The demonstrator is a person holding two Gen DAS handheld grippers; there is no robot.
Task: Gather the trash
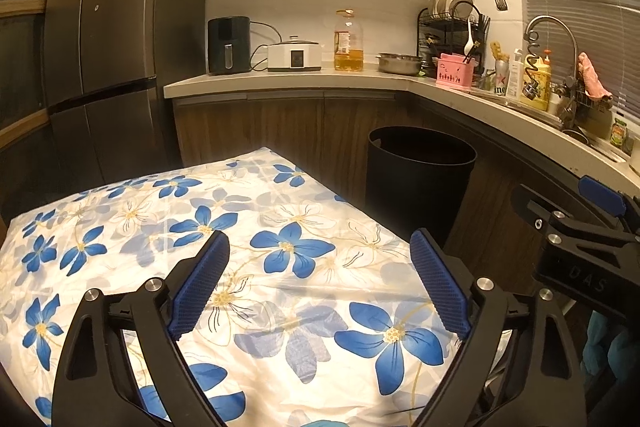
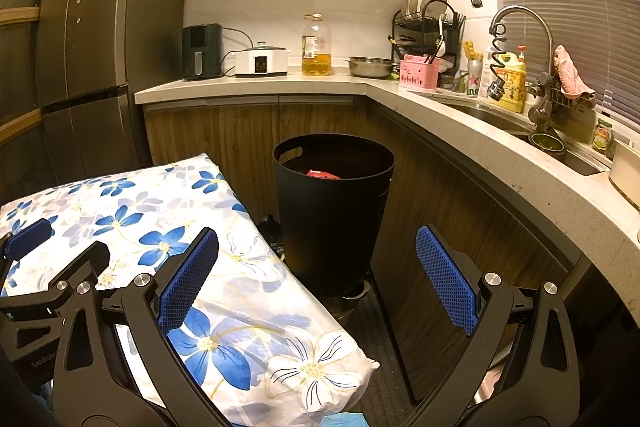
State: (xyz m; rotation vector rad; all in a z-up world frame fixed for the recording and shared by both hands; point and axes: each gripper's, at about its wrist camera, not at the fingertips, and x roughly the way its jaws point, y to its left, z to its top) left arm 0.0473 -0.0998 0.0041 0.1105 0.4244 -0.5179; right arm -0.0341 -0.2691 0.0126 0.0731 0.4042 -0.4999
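A black trash bin (image 2: 332, 211) stands on the floor against the wooden cabinets; a red wrapper (image 2: 323, 174) lies inside it. In the left wrist view the same bin (image 1: 416, 183) shows beyond the table's far right corner. My left gripper (image 1: 320, 247) hovers open over the flower-print tablecloth (image 1: 160, 227) with nothing between its blue pads. My right gripper (image 2: 318, 243) is open too, empty, pointing toward the bin from past the cloth's right edge (image 2: 280, 291). No loose trash shows on the cloth.
An L-shaped counter (image 2: 256, 83) carries an air fryer (image 2: 202, 51), a cooker, an oil bottle (image 2: 316, 45), a steel bowl, a dish rack and a sink with tap (image 2: 520, 27). A dark fridge (image 1: 104, 27) stands at left. A blue glove edge (image 2: 344, 419) peeks in below.
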